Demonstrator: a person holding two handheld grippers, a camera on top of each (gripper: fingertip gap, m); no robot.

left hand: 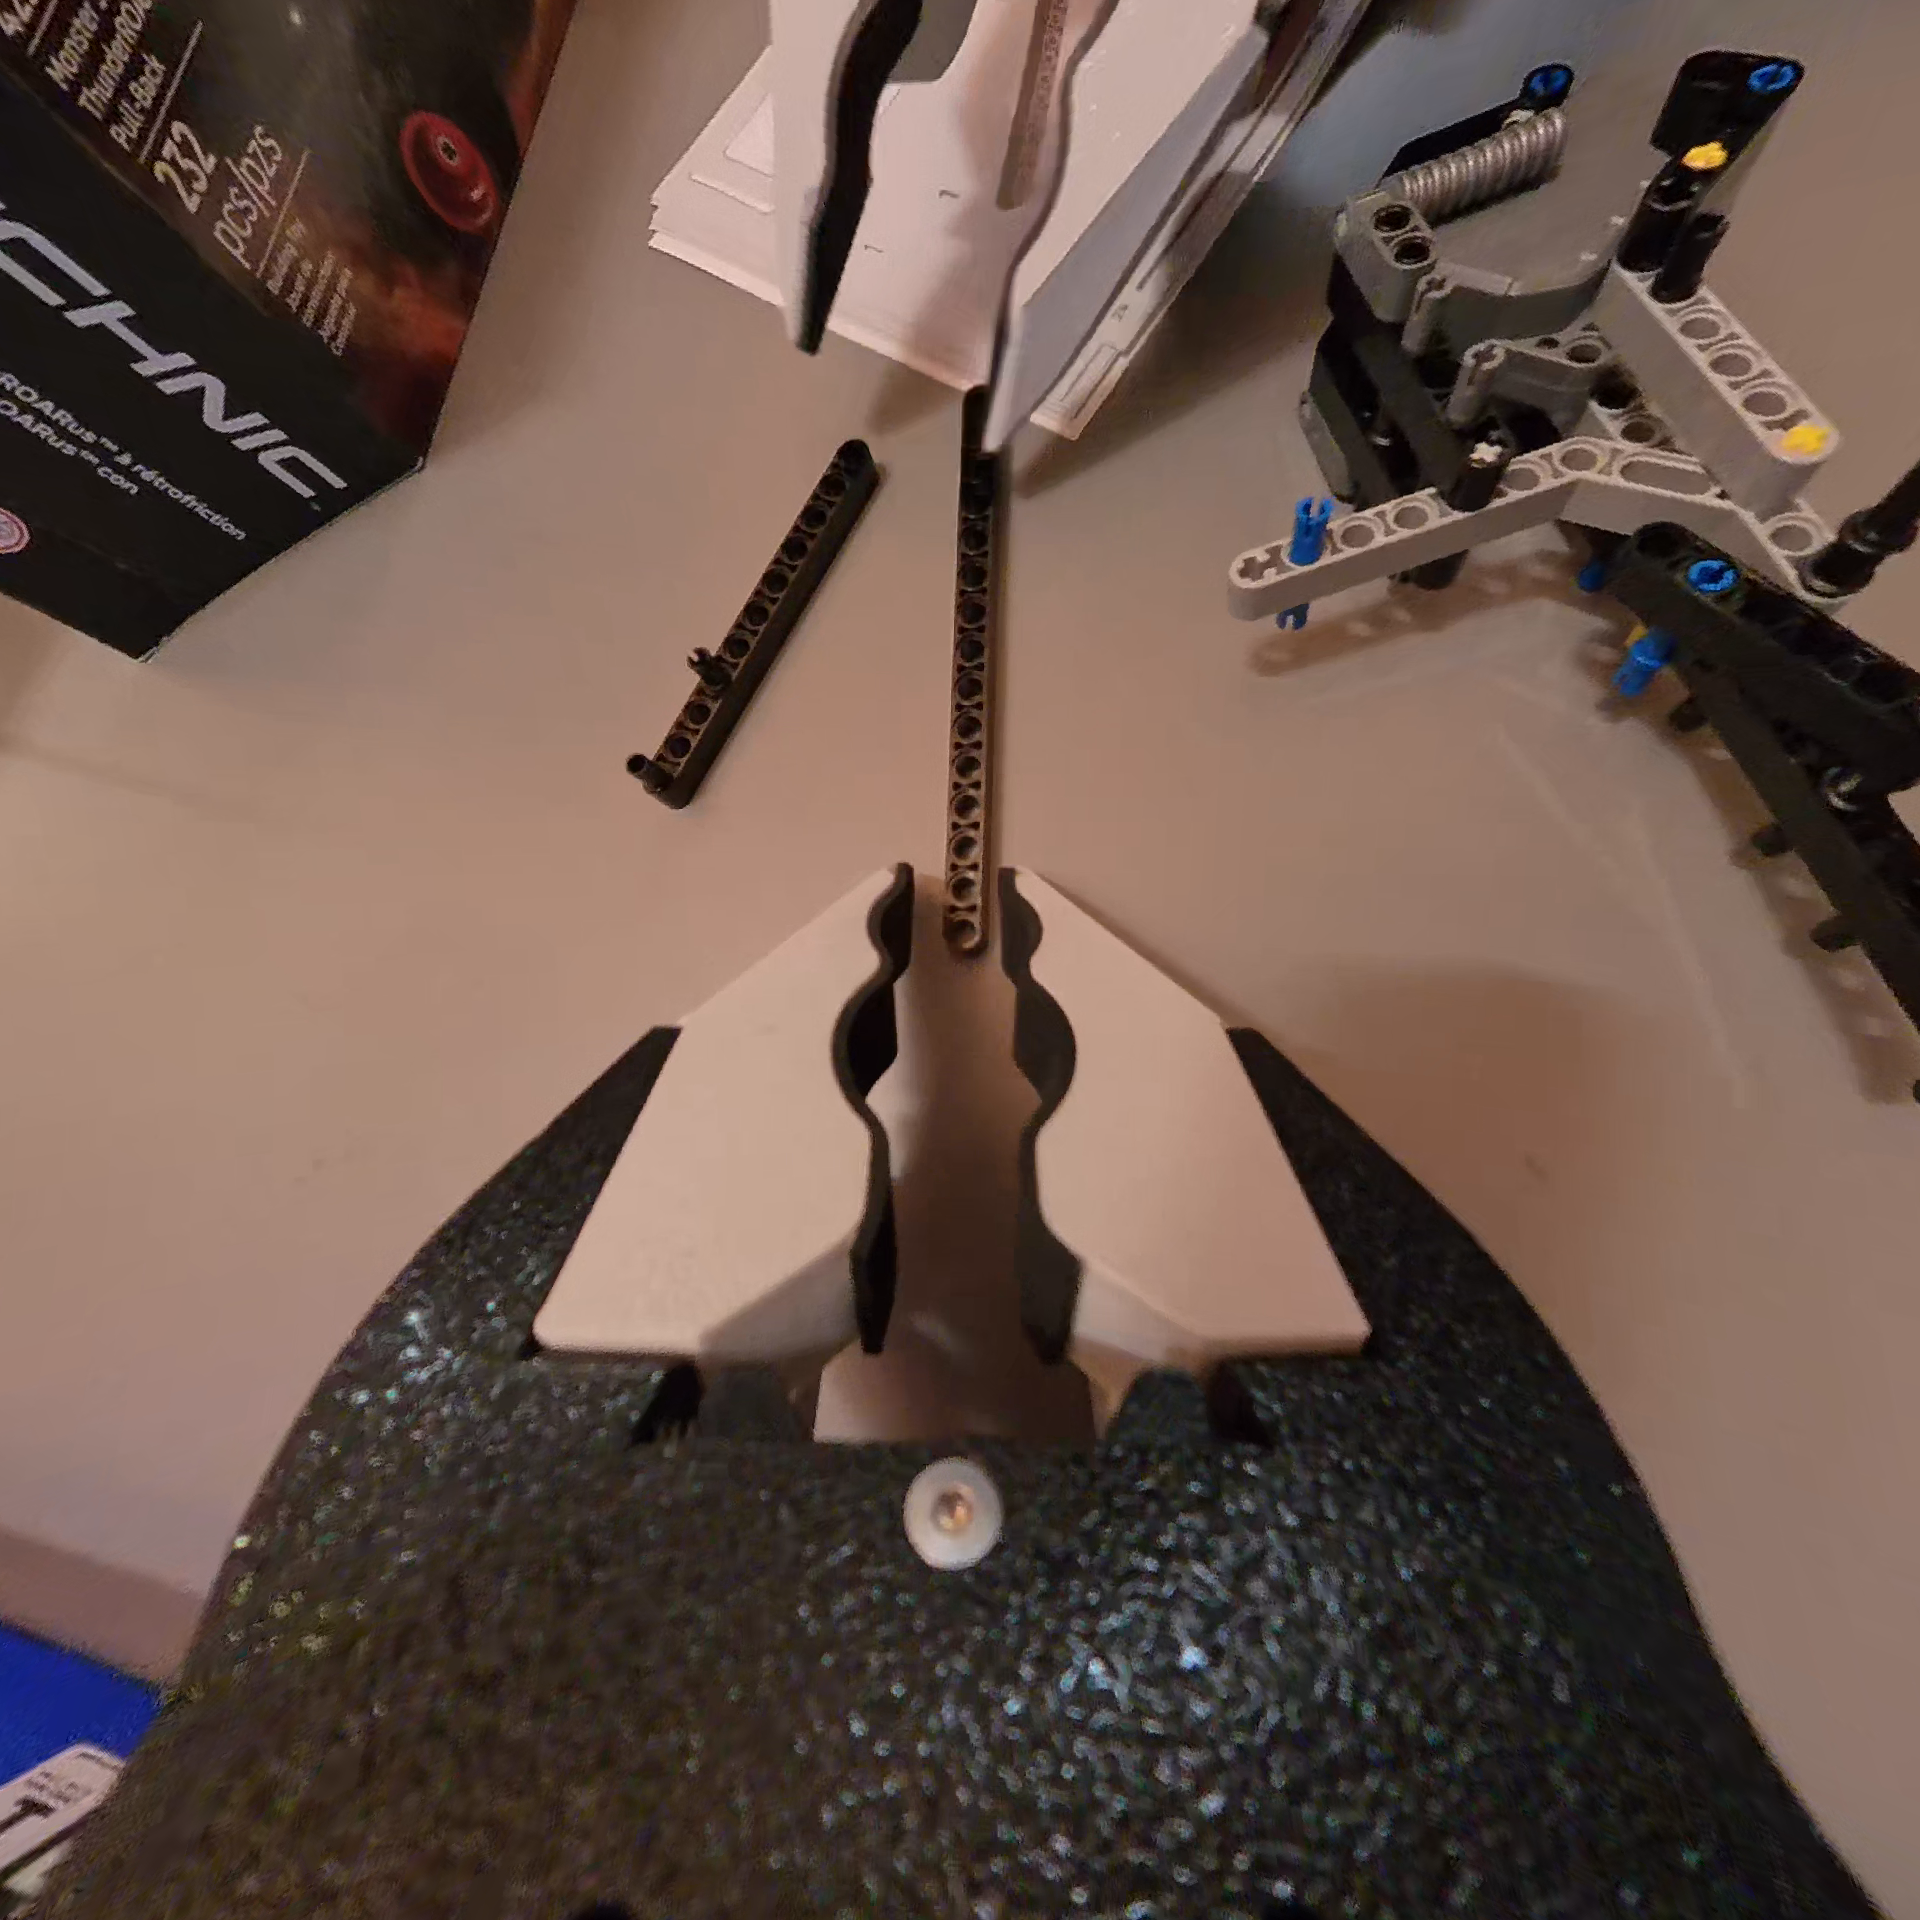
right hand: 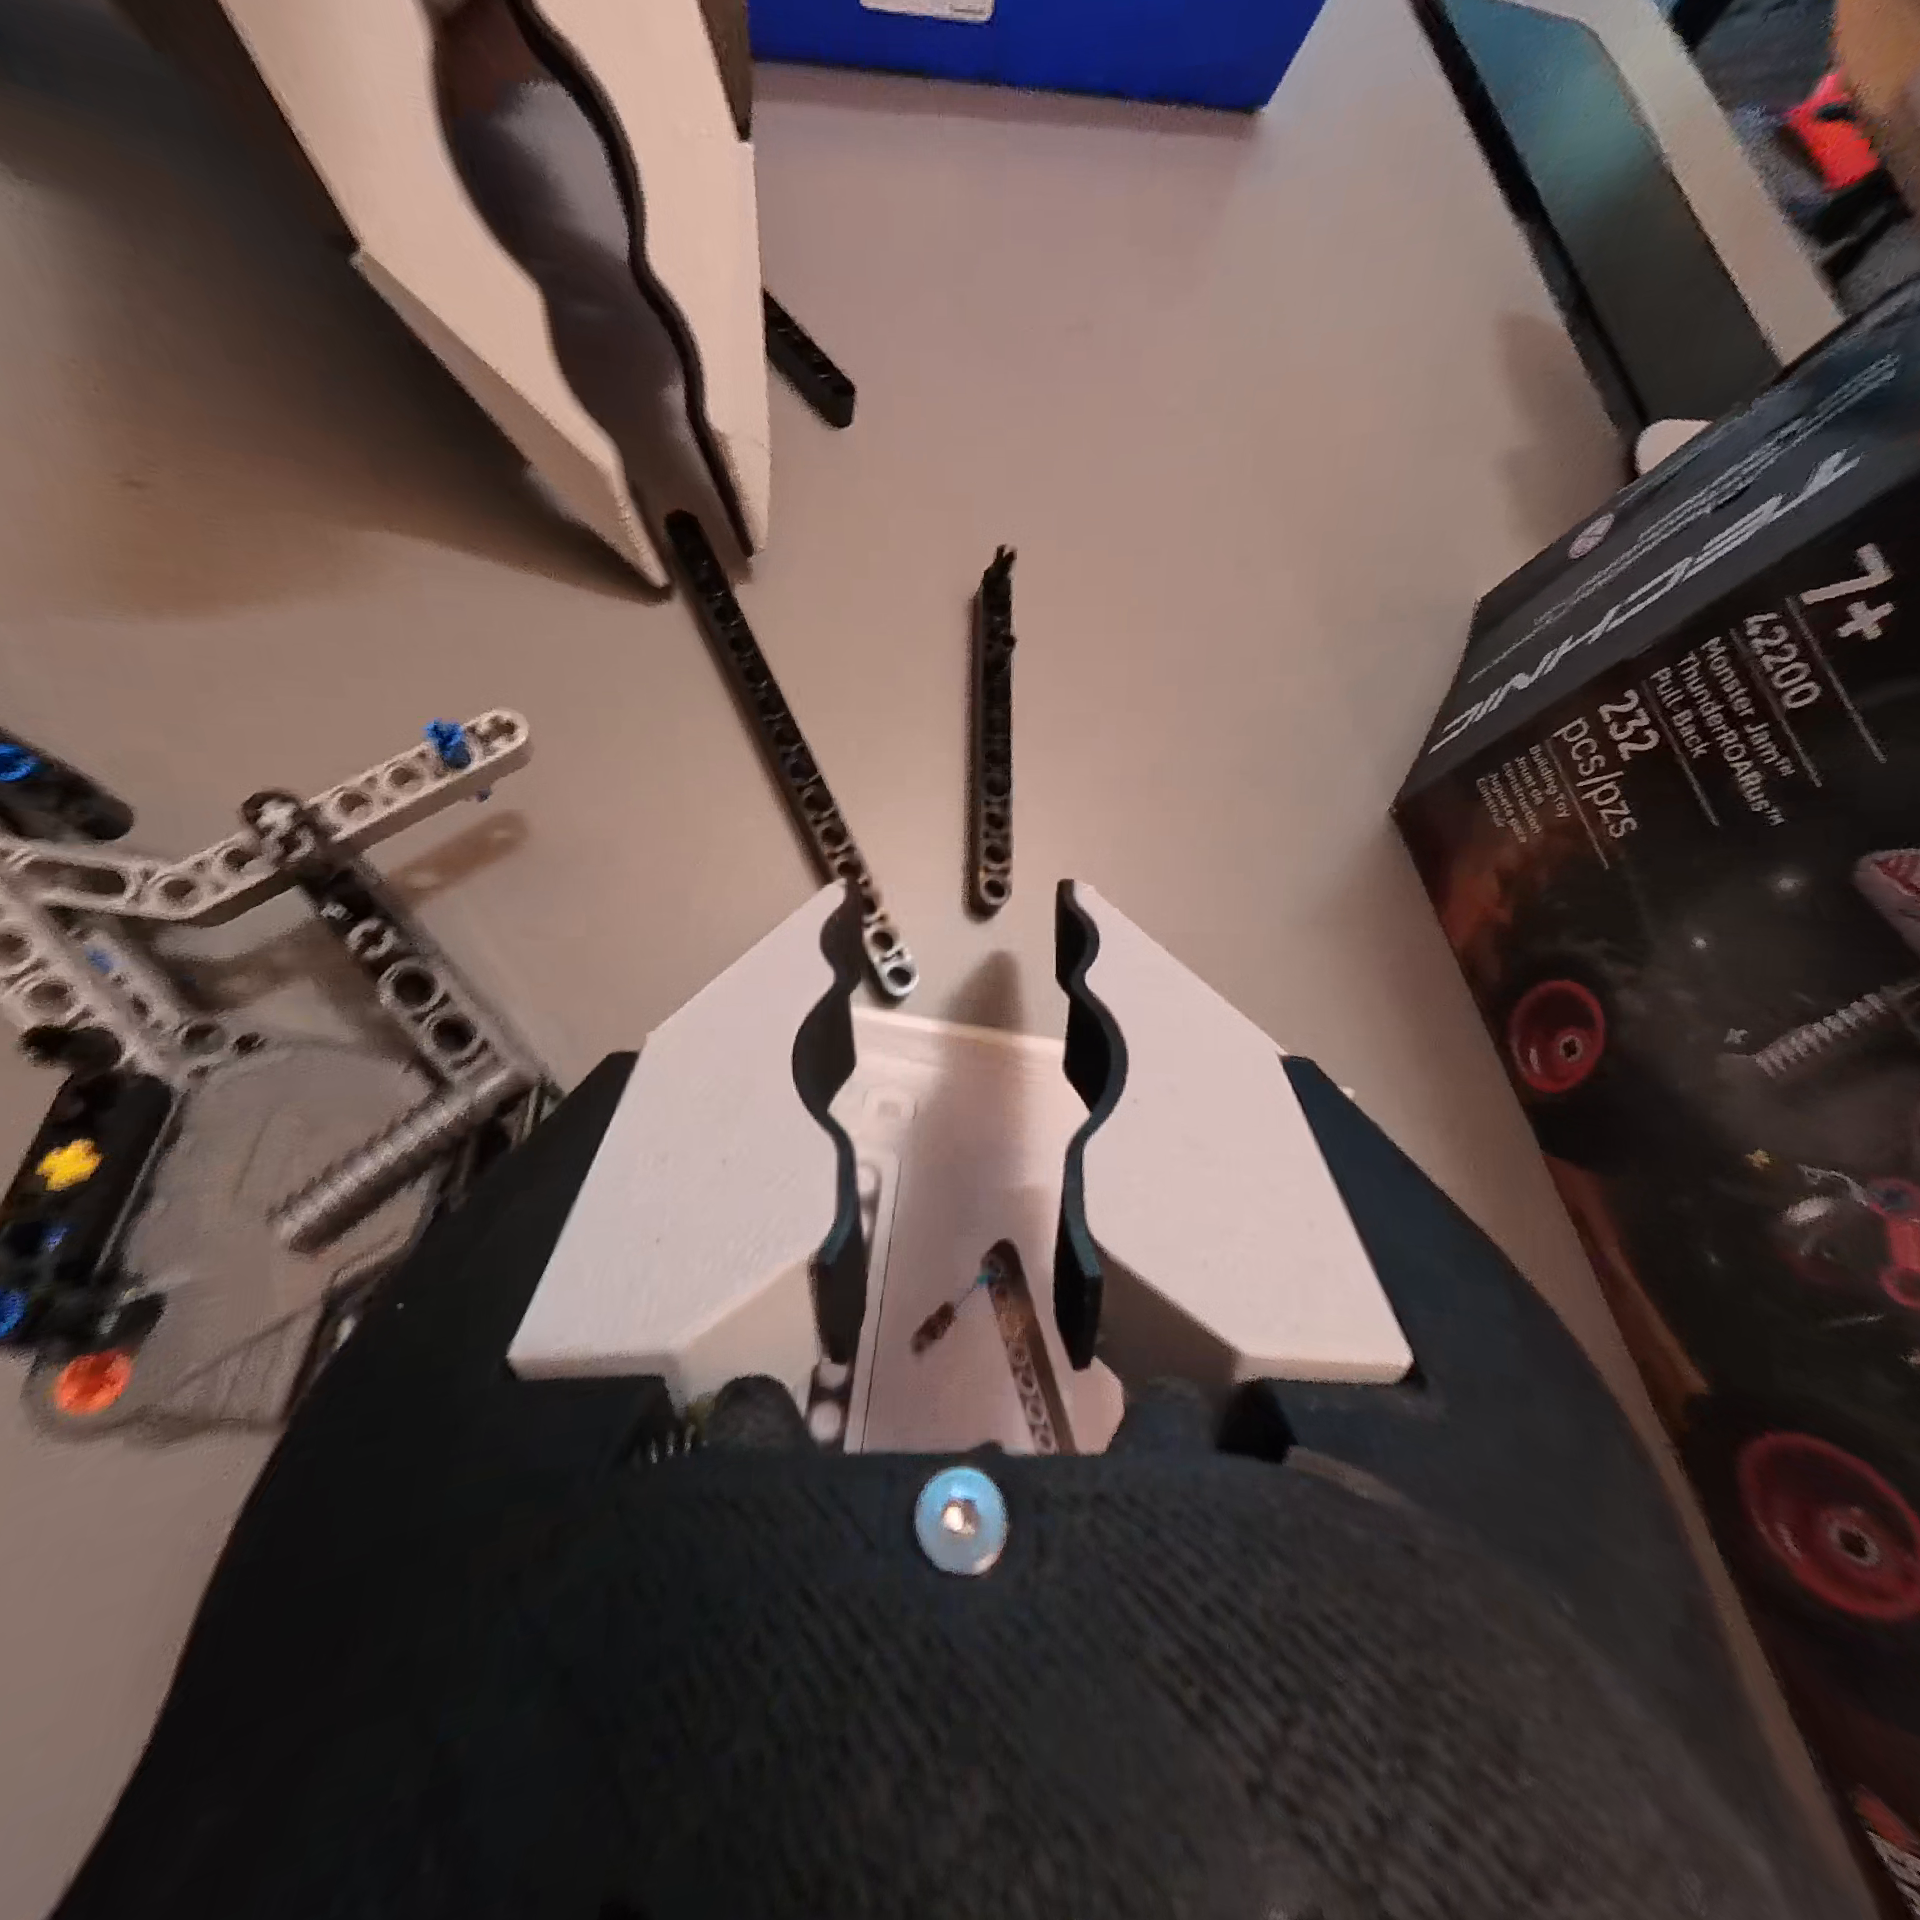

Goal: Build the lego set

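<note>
While straddling the long beam [left hand: 968, 665] end with left gripper [left hand: 954, 904], clamp uncertain, right gripper [right hand: 956, 935] spread wide, risks swinging it into the short beam [left hand: 758, 623].

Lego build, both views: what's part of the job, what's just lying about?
Job:
- long black beam, one end between the left gripper fingertips
- shorter black beam with pins
- grey-and-black assembly
- instruction sheets
- right gripper, open

Lying about:
- set box
- blue object
</note>
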